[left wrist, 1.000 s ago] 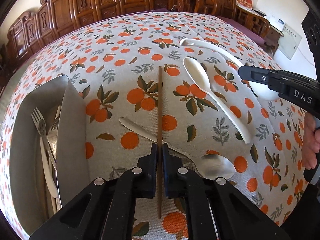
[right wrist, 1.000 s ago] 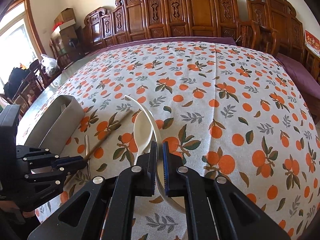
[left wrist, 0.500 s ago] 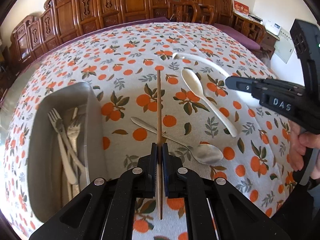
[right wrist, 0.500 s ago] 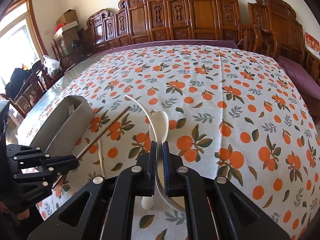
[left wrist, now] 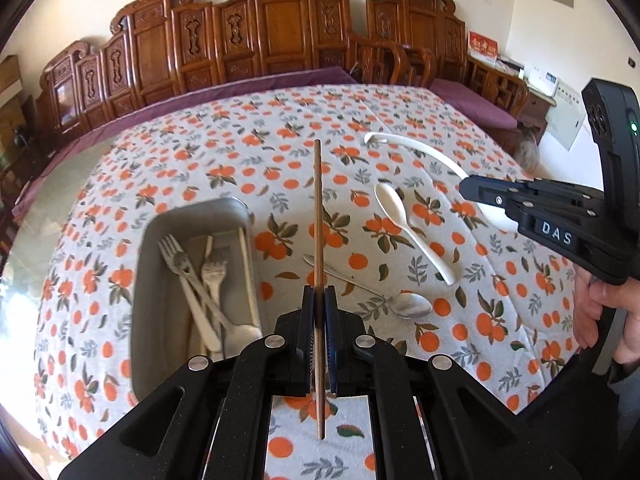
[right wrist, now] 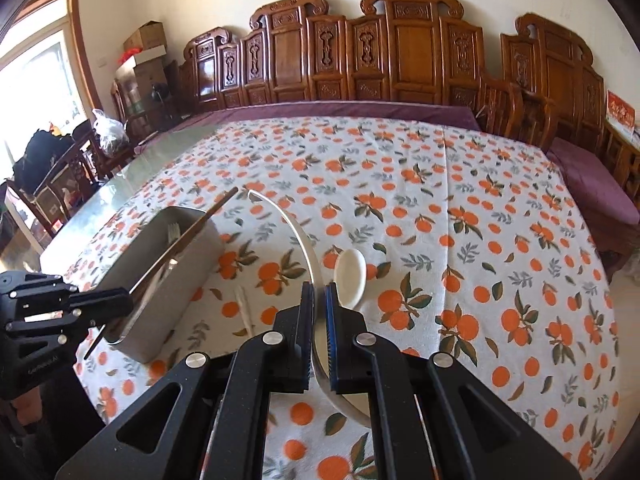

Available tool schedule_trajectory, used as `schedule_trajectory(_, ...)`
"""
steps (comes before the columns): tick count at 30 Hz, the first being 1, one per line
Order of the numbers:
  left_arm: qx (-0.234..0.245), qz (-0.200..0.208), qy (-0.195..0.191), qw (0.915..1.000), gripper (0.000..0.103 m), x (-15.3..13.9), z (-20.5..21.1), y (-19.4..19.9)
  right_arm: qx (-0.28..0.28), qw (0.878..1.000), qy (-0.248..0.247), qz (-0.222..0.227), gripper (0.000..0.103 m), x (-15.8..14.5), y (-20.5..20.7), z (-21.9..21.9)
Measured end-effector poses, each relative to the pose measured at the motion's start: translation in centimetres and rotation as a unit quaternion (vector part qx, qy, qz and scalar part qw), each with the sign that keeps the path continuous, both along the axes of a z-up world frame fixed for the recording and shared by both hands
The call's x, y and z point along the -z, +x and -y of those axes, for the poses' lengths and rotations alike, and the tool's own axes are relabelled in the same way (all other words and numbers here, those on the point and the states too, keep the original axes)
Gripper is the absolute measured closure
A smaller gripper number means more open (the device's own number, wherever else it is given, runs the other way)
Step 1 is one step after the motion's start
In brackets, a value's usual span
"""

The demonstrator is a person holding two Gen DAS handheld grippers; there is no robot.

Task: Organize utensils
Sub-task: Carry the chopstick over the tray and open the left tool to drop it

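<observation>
Above the tabletop (left wrist: pixel 460 360), my left gripper (left wrist: pixel 319 300) clamps a chopstick (left wrist: pixel 317 208); my right gripper (right wrist: pixel 319 296) clamps a white ladle (right wrist: pixel 298 236).

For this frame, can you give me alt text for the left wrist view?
The left gripper clamps a wooden chopstick above an orange-print tablecloth. A metal tray holding forks sits left; a white spoon and metal spoon lie right.
</observation>
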State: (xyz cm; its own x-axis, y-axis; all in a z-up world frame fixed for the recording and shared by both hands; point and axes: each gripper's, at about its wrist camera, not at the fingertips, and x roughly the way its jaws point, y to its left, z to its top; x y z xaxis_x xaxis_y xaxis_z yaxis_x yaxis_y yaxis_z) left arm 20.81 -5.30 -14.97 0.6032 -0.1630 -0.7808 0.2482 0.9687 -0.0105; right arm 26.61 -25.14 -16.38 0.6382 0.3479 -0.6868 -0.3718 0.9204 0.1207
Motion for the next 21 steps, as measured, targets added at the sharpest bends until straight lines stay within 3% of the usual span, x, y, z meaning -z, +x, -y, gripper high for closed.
schedule_trajectory(11,0.004,0.034,-0.018,0.9992,0.099,-4.0,-2.5,-2.8,0.005,1.0,0.001,0.024,0.096,-4.7,-3.7,-1.5)
schedule_trajectory(21,-0.023,0.027,-0.037,0.9987,0.099,-3.2,-6.4,-1.7,-0.014,1.0,0.008,0.013,0.096,-4.7,-3.7,-5.0)
